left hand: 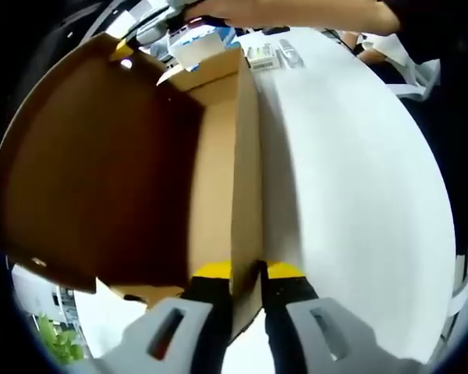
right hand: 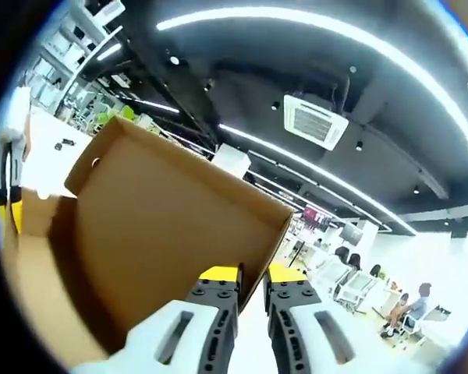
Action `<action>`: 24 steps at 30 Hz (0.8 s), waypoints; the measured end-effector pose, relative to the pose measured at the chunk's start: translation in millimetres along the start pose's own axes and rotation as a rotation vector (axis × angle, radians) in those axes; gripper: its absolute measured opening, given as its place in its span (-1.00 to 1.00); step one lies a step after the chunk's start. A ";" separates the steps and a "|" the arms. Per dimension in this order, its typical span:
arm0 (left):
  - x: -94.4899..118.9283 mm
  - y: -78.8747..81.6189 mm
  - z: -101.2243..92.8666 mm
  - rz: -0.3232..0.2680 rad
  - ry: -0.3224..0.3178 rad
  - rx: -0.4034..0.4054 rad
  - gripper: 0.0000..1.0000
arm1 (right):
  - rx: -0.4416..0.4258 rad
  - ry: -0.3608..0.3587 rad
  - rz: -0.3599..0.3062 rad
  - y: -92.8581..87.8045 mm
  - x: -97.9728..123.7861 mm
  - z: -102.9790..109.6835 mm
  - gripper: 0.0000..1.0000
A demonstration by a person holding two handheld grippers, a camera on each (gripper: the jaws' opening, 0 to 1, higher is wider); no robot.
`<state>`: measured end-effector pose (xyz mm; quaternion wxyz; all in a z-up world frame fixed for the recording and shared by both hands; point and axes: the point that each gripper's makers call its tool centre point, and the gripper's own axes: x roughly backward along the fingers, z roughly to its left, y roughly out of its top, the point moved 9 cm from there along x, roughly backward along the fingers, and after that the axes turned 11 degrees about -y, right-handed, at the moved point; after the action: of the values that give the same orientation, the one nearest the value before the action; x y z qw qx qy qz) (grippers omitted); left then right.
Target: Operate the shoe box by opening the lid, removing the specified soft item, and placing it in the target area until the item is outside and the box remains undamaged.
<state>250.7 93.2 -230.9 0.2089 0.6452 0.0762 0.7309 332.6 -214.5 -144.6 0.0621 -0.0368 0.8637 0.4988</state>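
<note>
A brown cardboard shoe box stands open on the white table (left hand: pixel 351 195). My left gripper (left hand: pixel 249 274) is shut on the box's right side wall (left hand: pixel 246 171), one yellow-tipped jaw inside and one outside. The lid (left hand: pixel 101 171) is raised on the left, its dark inner face towards the camera. In the right gripper view my right gripper (right hand: pixel 253 274) is shut on the free edge of the lid (right hand: pixel 164 226), holding it up against the ceiling. The tan floor of the box (left hand: pixel 212 179) shows as a bare strip. Yellow tips of the left gripper (right hand: pixel 8 212) sit at the far left.
A person's arm (left hand: pixel 296 14) reaches across the far end of the table. Small packets (left hand: pixel 273 54) and a white carton (left hand: pixel 195 48) lie beyond the box. Overhead are light strips and a ceiling air unit (right hand: pixel 316 121). Office chairs and a seated person (right hand: pixel 409 304) are far right.
</note>
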 end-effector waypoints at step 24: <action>-1.6 7.7 -16.0 -0.023 0.024 -0.020 -0.70 | -0.004 0.036 0.037 2.6 21.8 -1.4 -0.85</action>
<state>233.5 88.2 -231.9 0.2226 0.6334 0.0789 0.7370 310.7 -214.5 -144.8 0.0371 -0.0297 0.8641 0.5011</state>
